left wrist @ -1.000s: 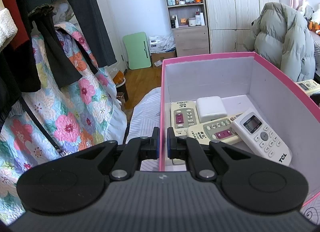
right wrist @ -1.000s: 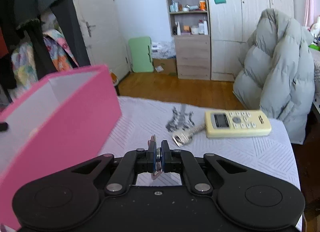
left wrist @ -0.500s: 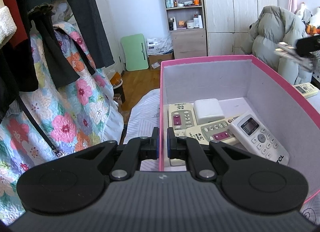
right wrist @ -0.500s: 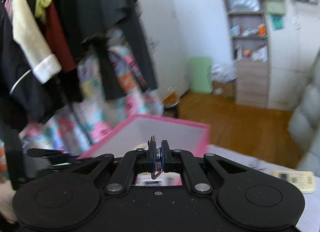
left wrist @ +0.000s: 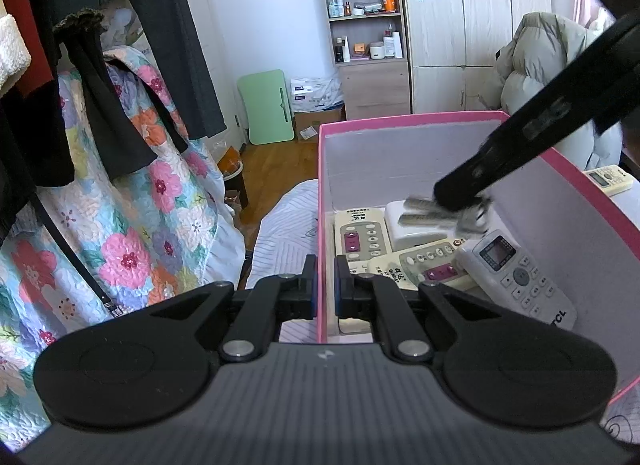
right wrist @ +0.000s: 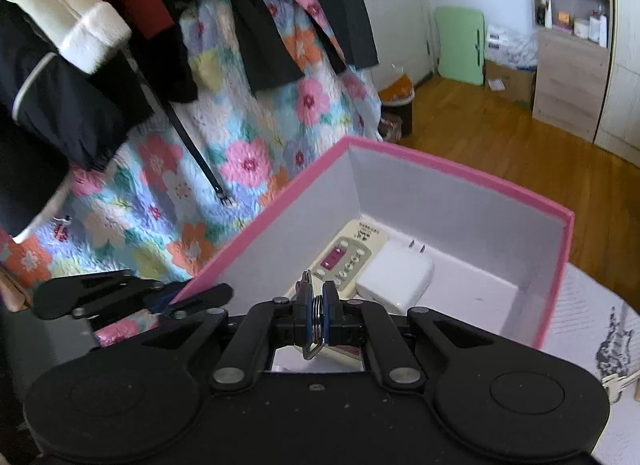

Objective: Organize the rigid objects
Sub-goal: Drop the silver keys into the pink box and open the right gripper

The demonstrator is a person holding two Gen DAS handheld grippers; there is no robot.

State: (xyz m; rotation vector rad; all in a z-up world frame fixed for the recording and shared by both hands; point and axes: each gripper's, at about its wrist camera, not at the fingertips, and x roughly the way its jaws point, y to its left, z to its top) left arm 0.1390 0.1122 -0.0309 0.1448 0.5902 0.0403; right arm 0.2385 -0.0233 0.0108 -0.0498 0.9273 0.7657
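A pink box (left wrist: 400,121) with a pale inside holds several remote controls (left wrist: 358,235) and a white charger (left wrist: 416,229). My left gripper (left wrist: 324,289) is shut on the box's left wall, one finger on each side. My right gripper (right wrist: 316,305) is shut on a bunch of keys (right wrist: 316,319) and hangs over the box; in the left wrist view it reaches in from the upper right (left wrist: 460,195) with the keys (left wrist: 432,213) blurred above the charger. The box (right wrist: 460,181), a remote (right wrist: 344,257) and the charger (right wrist: 396,273) also show in the right wrist view.
Another remote (left wrist: 608,179) lies on the white patterned cloth right of the box. More keys (right wrist: 618,383) lie on the cloth at the right. A floral quilt (left wrist: 132,225) and dark hanging clothes (left wrist: 168,37) are at the left. A grey puffer jacket (left wrist: 540,65) sits behind.
My right gripper has swung left with the keys, from beside the box to over and down into it. My left gripper stays clamped on the box wall.
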